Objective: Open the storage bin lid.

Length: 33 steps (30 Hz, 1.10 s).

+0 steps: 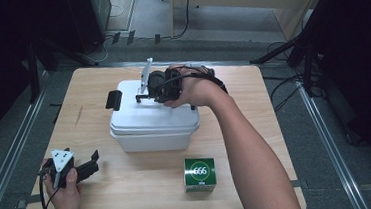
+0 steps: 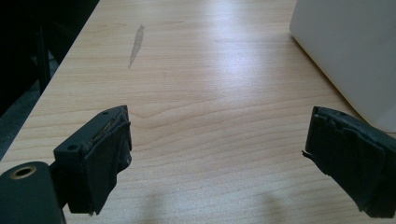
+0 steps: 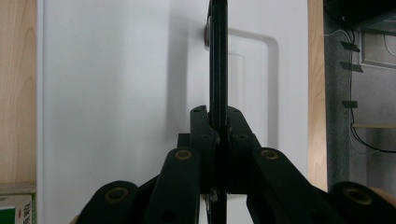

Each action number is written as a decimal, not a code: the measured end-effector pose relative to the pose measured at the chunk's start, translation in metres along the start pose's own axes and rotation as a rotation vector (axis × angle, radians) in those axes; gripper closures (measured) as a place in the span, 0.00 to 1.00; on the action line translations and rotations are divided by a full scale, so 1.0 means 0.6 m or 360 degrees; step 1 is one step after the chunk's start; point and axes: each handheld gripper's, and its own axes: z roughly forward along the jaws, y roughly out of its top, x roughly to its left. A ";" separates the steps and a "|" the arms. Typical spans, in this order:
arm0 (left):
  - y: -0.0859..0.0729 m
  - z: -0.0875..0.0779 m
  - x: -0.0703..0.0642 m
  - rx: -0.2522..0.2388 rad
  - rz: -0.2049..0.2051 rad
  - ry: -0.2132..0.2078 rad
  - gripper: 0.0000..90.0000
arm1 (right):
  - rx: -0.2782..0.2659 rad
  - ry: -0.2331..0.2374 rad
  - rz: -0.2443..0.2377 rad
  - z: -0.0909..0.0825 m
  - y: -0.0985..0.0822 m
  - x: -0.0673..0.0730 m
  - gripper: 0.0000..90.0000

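High view: a white lidded box [image 1: 152,119] stands near the middle of the wooden table [image 1: 130,189], with a black latch [image 1: 114,99] at its left end. The right gripper [image 1: 145,95] is over the lid, its jaws pinched on the box's thin black carry handle [image 1: 143,97], which stands up from the lid. Gripping at the handle's middle probably keeps the box level if it is lifted. The left gripper [image 1: 90,167] rests low at the near left of the table, well apart from the box, its jaws pointing right towards it; it seems parked, waiting. A green carton [image 1: 199,174] sits near the front edge, to the right of centre and apart from the box.

Left gripper view: the two black jaws stand wide apart with nothing between them, only bare wood. The box's white side wall [image 2: 345,51] shows at the far right. A pale scuff [image 2: 136,44] marks the table top.

Right gripper view: the jaws are closed tight on the handle [image 3: 218,60], seen edge-on as a dark strip rising over the white lid [image 3: 116,93] and its moulded recess. A corner of the green carton [image 3: 16,205] shows at the lower left.

The table is light wood grain, matt with soft glare. Around it the room is dim: grey floor, metal rails either side, cables and dark stands beyond the far edge
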 end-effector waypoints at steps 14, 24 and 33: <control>0.000 0.000 0.000 0.0004 0.0004 0.0002 0.08 | 0.0024 -0.0039 0.0053 -0.041 -0.053 -0.002 0.95; 0.000 0.001 -0.001 0.0002 0.0002 0.0003 0.08 | 0.0040 -0.0075 0.0101 -0.065 -0.097 0.002 0.95; 0.000 0.001 -0.002 0.0008 0.0009 0.0011 0.08 | 0.0047 -0.0112 0.0195 -0.094 -0.155 0.006 0.95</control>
